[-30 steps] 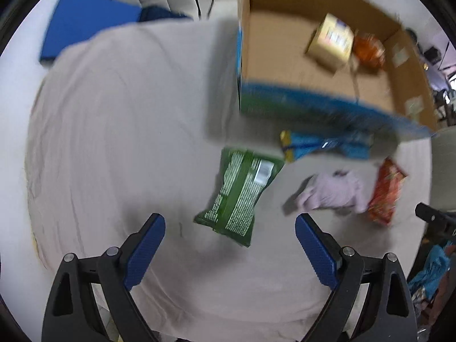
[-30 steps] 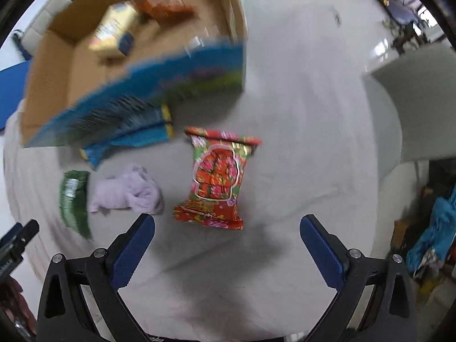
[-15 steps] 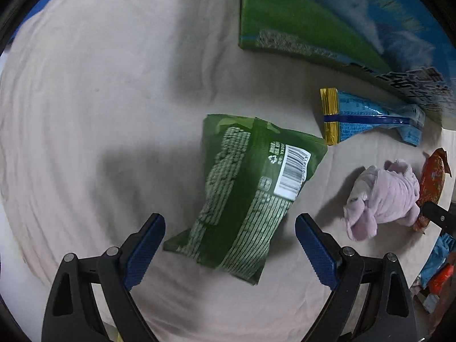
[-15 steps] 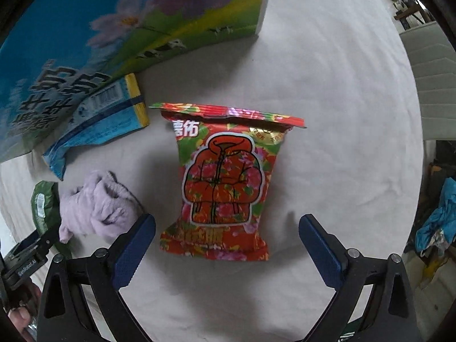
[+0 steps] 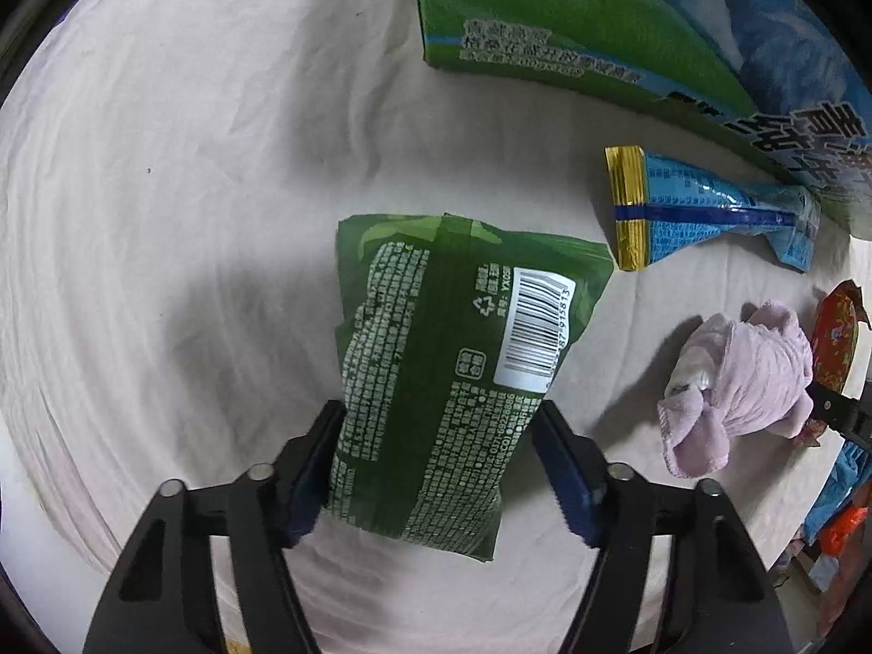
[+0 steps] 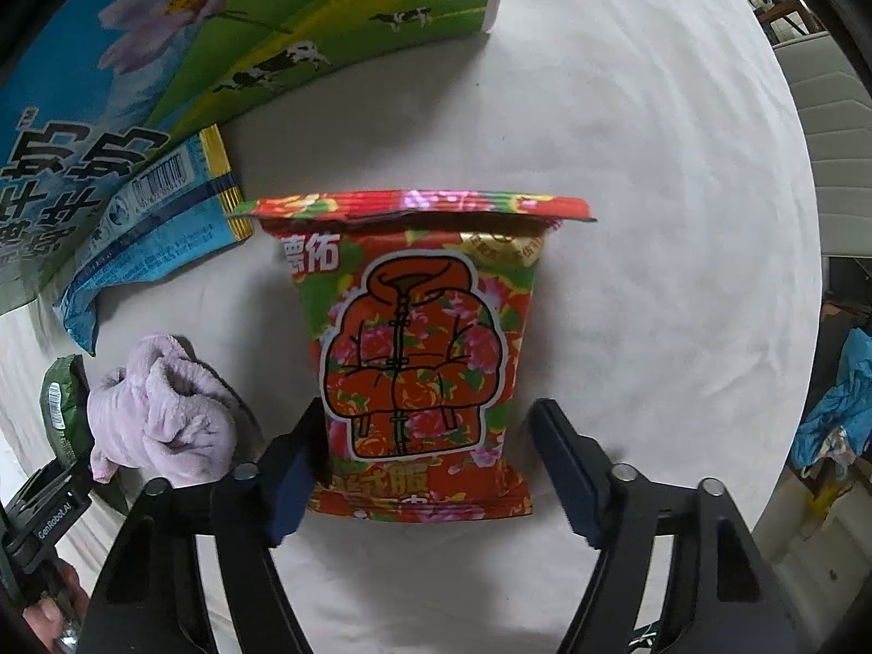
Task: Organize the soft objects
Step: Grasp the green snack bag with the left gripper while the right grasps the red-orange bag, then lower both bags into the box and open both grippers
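A green snack bag lies on the white cloth, its near end between the blue pads of my left gripper, whose jaws stand half closed around it and touch its edges. A red flowered snack bag lies in the right wrist view, its lower end between the pads of my right gripper, which is partly closed around it. A lilac plush toy lies between the two bags and also shows in the right wrist view. A blue packet lies by the box.
A large printed cardboard box stands at the far side, also showing in the right wrist view. The cloth-covered table ends at the right, where a chair and floor clutter lie.
Both grippers moved down and forward over their bags and their jaws narrowed from wide open. The green bag and red bag now sit between the pads.
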`<control>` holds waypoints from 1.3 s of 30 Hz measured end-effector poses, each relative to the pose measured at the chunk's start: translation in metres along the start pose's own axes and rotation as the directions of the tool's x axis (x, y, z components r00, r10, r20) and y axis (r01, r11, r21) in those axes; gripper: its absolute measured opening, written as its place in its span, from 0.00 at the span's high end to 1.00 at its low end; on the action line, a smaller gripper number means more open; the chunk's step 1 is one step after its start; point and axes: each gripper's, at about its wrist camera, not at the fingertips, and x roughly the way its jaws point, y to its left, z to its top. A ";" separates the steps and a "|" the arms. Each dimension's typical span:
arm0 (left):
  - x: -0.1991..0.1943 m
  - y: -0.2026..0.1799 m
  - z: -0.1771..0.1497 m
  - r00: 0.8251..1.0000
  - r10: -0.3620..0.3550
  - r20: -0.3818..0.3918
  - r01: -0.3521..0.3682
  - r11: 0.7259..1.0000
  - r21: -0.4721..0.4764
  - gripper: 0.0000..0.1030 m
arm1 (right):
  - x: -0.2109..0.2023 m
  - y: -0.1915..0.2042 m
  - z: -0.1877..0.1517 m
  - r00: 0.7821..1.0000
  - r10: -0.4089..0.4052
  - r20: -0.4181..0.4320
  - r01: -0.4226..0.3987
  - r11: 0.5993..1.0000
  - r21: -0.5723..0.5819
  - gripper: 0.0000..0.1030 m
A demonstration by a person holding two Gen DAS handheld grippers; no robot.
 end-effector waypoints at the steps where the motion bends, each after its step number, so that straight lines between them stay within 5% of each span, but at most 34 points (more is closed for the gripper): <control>1: -0.003 -0.001 0.001 1.000 0.000 0.001 0.000 1.000 -0.003 0.43 | 0.000 0.002 0.000 1.000 0.007 -0.001 -0.007 1.000 0.004 0.29; 4: -0.006 0.000 0.001 1.000 -0.012 0.000 0.012 1.000 -0.013 0.54 | -0.011 0.010 0.007 0.999 0.035 0.002 -0.035 0.999 0.027 0.29; 10: -0.008 0.003 -0.006 1.000 -0.014 -0.007 0.014 0.999 -0.048 0.56 | -0.021 -0.017 0.013 0.999 0.046 0.003 -0.047 0.997 0.056 0.30; 14: -0.007 0.003 -0.010 1.000 -0.018 -0.004 0.018 0.998 -0.068 0.56 | -0.024 -0.027 0.015 0.999 0.034 0.002 -0.034 0.998 0.045 0.42; 25: -0.018 -0.001 -0.007 1.000 0.001 0.019 0.000 0.997 -0.076 0.61 | -0.042 -0.018 -0.005 0.999 -0.006 0.032 0.007 0.999 -0.031 0.52; 32: -0.072 -0.008 -0.044 0.992 -0.061 0.114 0.070 0.994 -0.078 0.62 | -0.099 -0.016 -0.043 0.992 0.078 0.102 -0.065 0.990 -0.121 0.52; 39: -0.151 -0.042 -0.069 0.962 -0.143 0.233 0.143 0.990 0.017 0.62 | -0.179 -0.002 -0.077 0.965 0.181 0.188 -0.138 0.966 -0.221 0.52</control>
